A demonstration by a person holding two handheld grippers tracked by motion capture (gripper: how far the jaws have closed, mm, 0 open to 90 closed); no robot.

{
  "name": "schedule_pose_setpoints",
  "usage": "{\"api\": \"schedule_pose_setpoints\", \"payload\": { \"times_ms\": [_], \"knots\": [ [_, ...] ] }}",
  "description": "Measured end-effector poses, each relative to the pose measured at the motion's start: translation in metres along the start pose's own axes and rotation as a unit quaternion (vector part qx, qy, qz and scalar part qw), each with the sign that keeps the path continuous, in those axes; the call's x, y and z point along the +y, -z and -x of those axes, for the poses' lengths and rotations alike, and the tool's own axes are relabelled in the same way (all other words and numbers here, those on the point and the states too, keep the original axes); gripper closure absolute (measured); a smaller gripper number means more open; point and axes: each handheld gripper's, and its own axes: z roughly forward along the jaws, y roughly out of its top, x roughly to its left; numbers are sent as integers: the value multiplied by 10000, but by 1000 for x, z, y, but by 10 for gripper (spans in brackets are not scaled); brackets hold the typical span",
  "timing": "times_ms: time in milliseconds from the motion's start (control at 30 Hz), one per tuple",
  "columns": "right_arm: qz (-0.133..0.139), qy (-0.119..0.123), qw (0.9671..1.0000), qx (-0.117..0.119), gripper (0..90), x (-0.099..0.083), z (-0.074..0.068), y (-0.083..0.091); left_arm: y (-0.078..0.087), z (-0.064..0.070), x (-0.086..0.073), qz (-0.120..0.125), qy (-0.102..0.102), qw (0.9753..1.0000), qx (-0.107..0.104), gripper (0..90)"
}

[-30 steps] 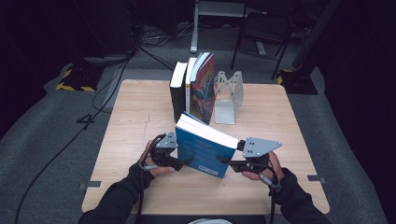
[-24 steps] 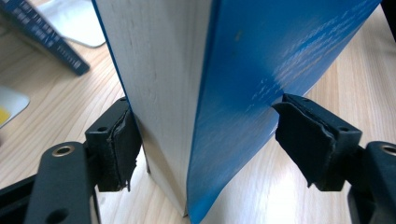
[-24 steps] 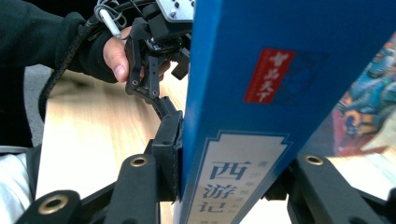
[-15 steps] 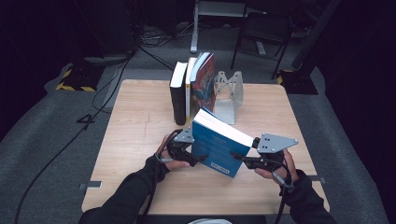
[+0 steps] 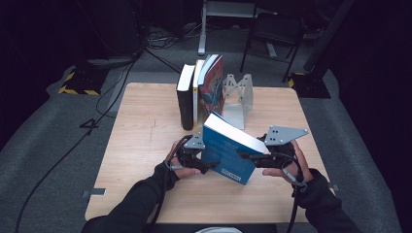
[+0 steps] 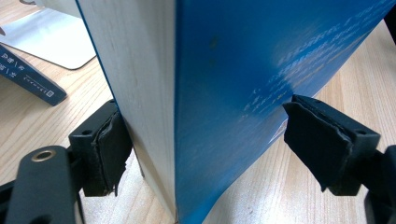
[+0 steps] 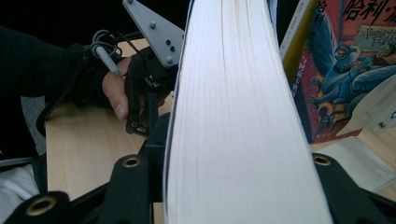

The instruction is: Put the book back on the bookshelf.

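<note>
— What do the two claws have hold of?

— The left gripper [image 5: 206,164] is spread about as wide as a thick blue book [image 5: 228,153] and clamps its lower left part, one pad on the page block and the other on the blue cover. The right gripper [image 5: 248,156] takes the same book from the other side, its jaws closed on the page edges.

— And where does the book sit relative to them?

— Between the two, tilted, its bottom edge close to the wooden table [image 5: 145,126]; I cannot tell if it touches.

— Anything beyond the grippers?

— Ahead of them stands a row of upright books [image 5: 199,92], leaning against a pale metal bookend [image 5: 240,99] to the right of the row. In the right gripper view a red illustrated cover [image 7: 345,60] rises just behind the held book.
</note>
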Motion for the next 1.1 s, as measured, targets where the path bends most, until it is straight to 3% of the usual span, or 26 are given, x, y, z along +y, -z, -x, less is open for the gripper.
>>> {"api": "schedule_pose_setpoints", "payload": {
  "times_ms": [167,233,367,533,600,667,733,767,833,867,933,967,1067,1100],
  "knots": [
    [-192,15,9998,7,571,4,2,-1,3,-1,-3,-98,-39,9999,93,204],
    [-314,-24,9995,42,571,7,2,-3,8,1,-8,-268,-25,9992,312,237],
    [-471,-87,9987,160,570,11,5,-5,14,3,-15,-434,-55,9984,361,257],
    [-626,-95,9980,93,586,15,6,-5,37,9,-26,-586,124,9970,491,243],
    [-590,-128,9981,104,591,14,7,-5,48,15,-35,-697,17,9958,596,226],
    [-590,-155,9981,56,595,14,6,-4,59,20,-50,-889,37,9934,724,225],
    [-584,-191,9981,26,597,14,6,-4,67,22,-64,-994,205,9919,758,224],
    [-581,-203,9981,0,598,14,6,-4,71,24,-69,-1114,261,9891,929,223],
    [-574,-216,9981,-28,598,13,4,-3,77,32,-74,-1306,320,9800,1468,225],
    [-574,-216,9981,-28,598,13,4,-3,77,32,-74,-1306,320,9800,1468,229],
    [-576,-238,9981,-12,599,12,5,-1,84,40,-79,-1299,512,9781,1542,224],
    [-576,-285,9979,-27,599,12,6,0,85,42,-81,-1282,606,9788,1478,220],
    [-577,-395,9975,-68,599,9,9,4,87,44,-88,-1400,830,9755,1482,198],
    [-584,-427,9973,-84,599,9,9,5,86,42,-92,-1464,959,9728,1519,195]
  ]
}}
